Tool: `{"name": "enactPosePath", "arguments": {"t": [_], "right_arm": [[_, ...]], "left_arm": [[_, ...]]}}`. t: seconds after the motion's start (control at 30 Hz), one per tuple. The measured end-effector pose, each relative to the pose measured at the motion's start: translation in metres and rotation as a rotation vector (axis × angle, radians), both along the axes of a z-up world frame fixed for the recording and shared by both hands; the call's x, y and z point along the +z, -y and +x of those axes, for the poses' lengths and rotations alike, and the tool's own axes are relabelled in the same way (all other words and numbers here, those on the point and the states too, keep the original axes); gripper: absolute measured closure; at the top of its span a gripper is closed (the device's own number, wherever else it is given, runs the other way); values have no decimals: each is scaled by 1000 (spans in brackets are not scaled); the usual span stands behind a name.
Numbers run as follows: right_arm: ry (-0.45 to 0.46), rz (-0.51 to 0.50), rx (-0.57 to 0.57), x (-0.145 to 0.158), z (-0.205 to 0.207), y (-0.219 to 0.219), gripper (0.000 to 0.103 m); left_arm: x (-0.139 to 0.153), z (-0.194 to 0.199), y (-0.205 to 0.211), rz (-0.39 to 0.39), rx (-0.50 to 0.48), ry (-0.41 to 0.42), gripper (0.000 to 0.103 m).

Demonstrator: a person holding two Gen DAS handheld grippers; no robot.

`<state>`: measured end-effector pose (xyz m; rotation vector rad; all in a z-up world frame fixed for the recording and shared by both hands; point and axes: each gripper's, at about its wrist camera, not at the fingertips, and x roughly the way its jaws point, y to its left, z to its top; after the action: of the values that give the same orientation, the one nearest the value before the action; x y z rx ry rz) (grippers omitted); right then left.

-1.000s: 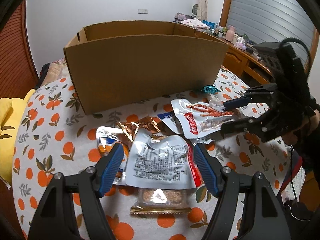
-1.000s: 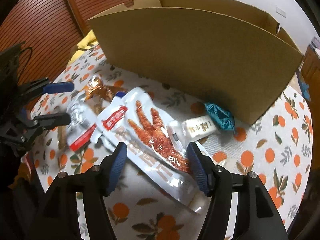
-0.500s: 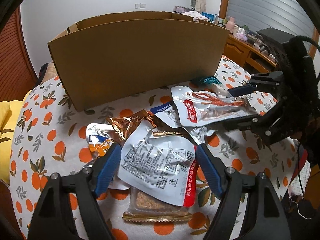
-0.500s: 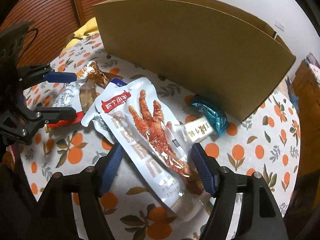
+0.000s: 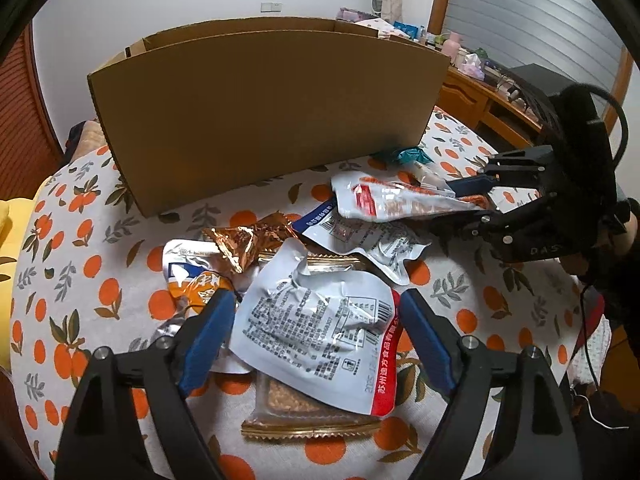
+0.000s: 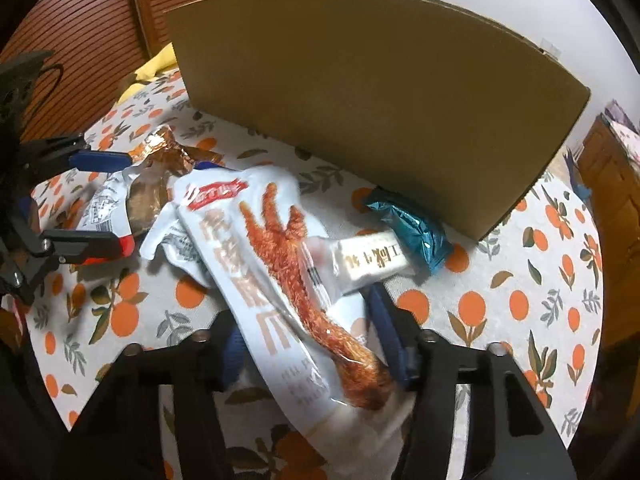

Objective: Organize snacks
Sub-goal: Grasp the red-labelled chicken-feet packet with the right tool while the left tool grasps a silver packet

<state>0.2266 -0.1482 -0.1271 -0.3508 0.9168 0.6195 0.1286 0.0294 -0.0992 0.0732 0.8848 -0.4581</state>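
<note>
While snack packets (image 5: pixel 316 320) crowd the cloth (image 5: pixel 80 280), cardboard box (image 5: pixel 272 112) stands behind.

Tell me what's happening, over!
Right hand-held gripper closing around chicken-feet packet. Left hand-held gripper opening, astride white pouch. Cardboard box behind; nothing blocking.

Orange-print tablecloth (image 5: pixel 100 264) covers table. Yellow cloth (image 5: pixel 8 216) at left edge. Wooden slatted door (image 6: pixel 80 32) far left. Wooden dresser (image 5: pixel 480 100), cluttered top, far right below window blind (image 5: pixel 520 12).
</note>
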Motion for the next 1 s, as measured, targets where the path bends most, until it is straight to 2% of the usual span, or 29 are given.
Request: {"name": "enactPosePath", "arguments": {"t": [0.07, 0.27, 0.37, 0.7, 0.8, 0.93, 1.0], "right_arm": [[11, -6, -4, 2, -3, 1, 62], [35, 24, -30, 8, -11, 7, 75], [46, 40, -37, 11, -16, 9, 79], [73, 70, -41, 17, -23, 2, 85], [82, 94, -49, 22, -25, 2, 88], [89, 103, -55, 23, -28, 7, 89], [88, 112, -56, 23, -29, 8, 89]], "left_arm": [[2, -2, -2, -1, -1, 1, 18], [11, -9, -2, -13, -14, 15, 18], [14, -14, 0, -12, -32, 19, 18], [-7, -1, 21, 94, -36, -13, 17], [-8, 0, 18, 94, -31, -12, 17], [-4, -1, 8, 56, -15, -8, 19], [-1, -1, 1, 29, -7, -9, 26]]}}
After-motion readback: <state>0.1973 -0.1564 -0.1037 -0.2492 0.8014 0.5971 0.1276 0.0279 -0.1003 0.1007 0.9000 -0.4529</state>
